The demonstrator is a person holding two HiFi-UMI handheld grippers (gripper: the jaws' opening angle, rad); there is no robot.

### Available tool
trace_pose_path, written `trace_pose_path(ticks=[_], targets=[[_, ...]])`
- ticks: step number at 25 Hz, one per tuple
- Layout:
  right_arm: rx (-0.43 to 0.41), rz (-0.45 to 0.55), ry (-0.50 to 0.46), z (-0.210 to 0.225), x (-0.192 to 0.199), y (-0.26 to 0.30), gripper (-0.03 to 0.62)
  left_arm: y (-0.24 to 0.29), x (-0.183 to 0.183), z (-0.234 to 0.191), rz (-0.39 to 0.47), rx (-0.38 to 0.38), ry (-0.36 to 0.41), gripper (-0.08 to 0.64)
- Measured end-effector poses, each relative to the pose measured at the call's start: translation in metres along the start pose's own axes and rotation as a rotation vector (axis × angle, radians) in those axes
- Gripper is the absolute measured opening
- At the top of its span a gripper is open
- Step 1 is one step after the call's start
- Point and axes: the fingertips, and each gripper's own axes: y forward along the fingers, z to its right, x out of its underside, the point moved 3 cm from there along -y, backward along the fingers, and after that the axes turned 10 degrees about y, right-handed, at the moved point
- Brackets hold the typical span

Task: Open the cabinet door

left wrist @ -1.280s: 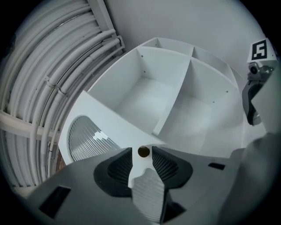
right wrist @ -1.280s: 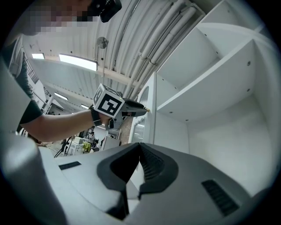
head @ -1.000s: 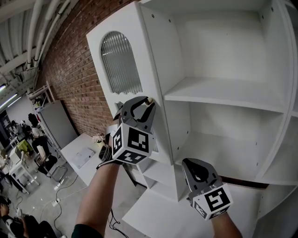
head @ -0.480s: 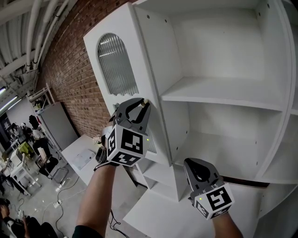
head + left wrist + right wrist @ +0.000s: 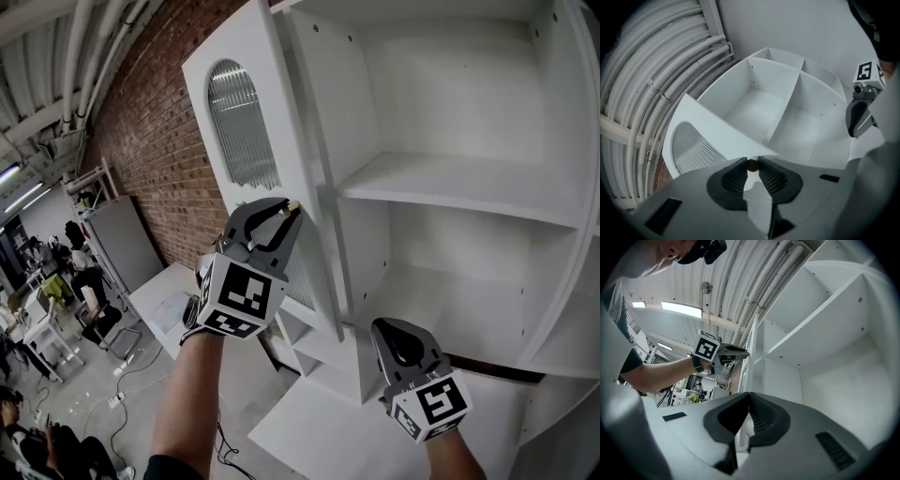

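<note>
Brick wall (image 5: 141,141) backs a white cabinet (image 5: 450,187), its shelves bare. The cabinet door (image 5: 284,112) stands swung out at the cabinet's left side, long axis upright, a ribbed arched window (image 5: 244,127) in its upper half. Its small brass knob (image 5: 752,164) sits on the door edge nearest the cabinet. The left gripper (image 5: 287,208) has its jaws narrowed onto that knob, which lies straight ahead of it. Any further swing looks to be the left hand's job. The right gripper (image 5: 749,397), jaws together and empty, hangs lower, before the cabinet's bottom shelf and well apart from the door.
</note>
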Motion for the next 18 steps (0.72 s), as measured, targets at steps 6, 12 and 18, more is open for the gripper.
trace_pose_path(ticks=[6,12,18], targets=[[-0.009,0.01,0.012,-0.007,0.0,0.005,0.005,-0.018,0.003,-0.004,0.039,0.02,-0.029,0.077],[-0.001,-0.003,0.012,-0.021,0.007,0.012,0.005,-0.042,0.01,-0.007,0.102,0.045,-0.058,0.078],[0.019,0.006,-0.004,-0.044,0.007,0.025,0.005,-0.064,0.018,-0.015,0.161,0.079,-0.064,0.077]])
